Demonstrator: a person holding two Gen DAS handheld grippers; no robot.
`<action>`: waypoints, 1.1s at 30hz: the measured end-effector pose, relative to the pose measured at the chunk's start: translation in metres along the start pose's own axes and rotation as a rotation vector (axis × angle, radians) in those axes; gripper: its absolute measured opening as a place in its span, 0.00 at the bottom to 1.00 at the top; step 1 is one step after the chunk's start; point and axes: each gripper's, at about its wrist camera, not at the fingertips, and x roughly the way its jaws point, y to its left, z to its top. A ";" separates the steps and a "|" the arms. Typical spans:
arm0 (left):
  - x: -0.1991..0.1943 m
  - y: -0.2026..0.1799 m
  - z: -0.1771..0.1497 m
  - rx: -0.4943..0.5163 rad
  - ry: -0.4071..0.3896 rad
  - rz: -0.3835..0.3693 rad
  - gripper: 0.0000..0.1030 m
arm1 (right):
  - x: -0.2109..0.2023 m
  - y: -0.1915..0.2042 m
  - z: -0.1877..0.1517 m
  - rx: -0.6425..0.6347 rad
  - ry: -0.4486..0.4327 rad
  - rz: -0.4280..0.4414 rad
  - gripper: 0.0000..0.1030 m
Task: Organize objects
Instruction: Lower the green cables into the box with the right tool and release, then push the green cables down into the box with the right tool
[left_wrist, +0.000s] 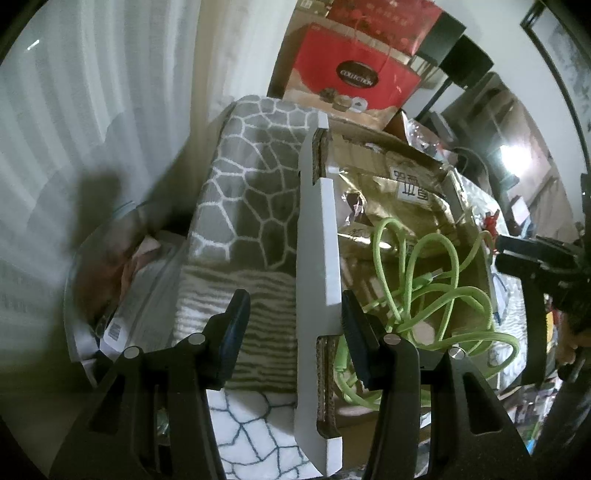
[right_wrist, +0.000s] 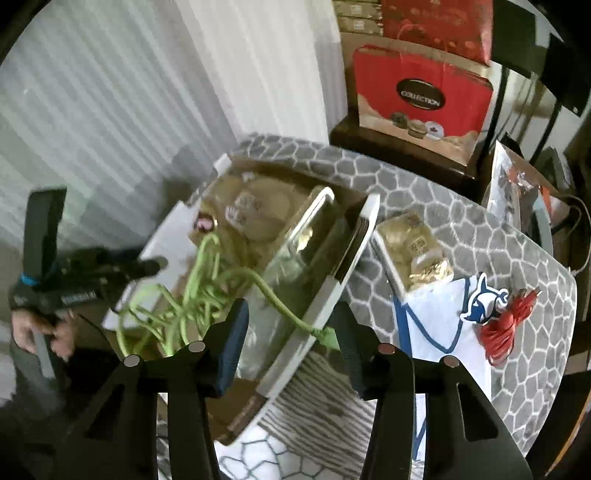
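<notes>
A white-edged cardboard box (left_wrist: 318, 236) stands on the grey patterned cloth (left_wrist: 251, 184). Inside it lie a tangled green cable (left_wrist: 424, 291) and gold foil packets (left_wrist: 402, 192). My left gripper (left_wrist: 295, 328) is open and straddles the box's left wall; the right finger (left_wrist: 356, 332) is beside the wall and the left one stands apart. My right gripper (right_wrist: 290, 332) is open over the box's right wall (right_wrist: 332, 280). The green cable's (right_wrist: 184, 306) plug end (right_wrist: 325, 334) hangs over that wall between the fingers, unclamped. A red cable (right_wrist: 498, 332) lies coiled on the cloth, right.
A red gift bag (right_wrist: 421, 96) stands behind the table on a dark stand. A small tray of gold-wrapped pieces (right_wrist: 421, 254), white paper with blue lines (right_wrist: 432, 325) and a dolphin sticker (right_wrist: 480, 299) lie to the box's right. A white curtain (left_wrist: 92, 110) hangs at the left.
</notes>
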 end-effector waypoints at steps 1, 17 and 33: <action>0.000 0.000 0.000 -0.001 0.001 0.002 0.45 | 0.001 0.003 -0.001 -0.030 -0.001 -0.024 0.48; 0.005 -0.001 -0.003 0.001 0.013 -0.005 0.45 | -0.006 0.000 -0.001 0.023 0.026 0.030 0.04; 0.007 -0.004 -0.004 -0.005 0.014 -0.014 0.45 | 0.021 0.088 0.004 -0.045 0.075 0.198 0.04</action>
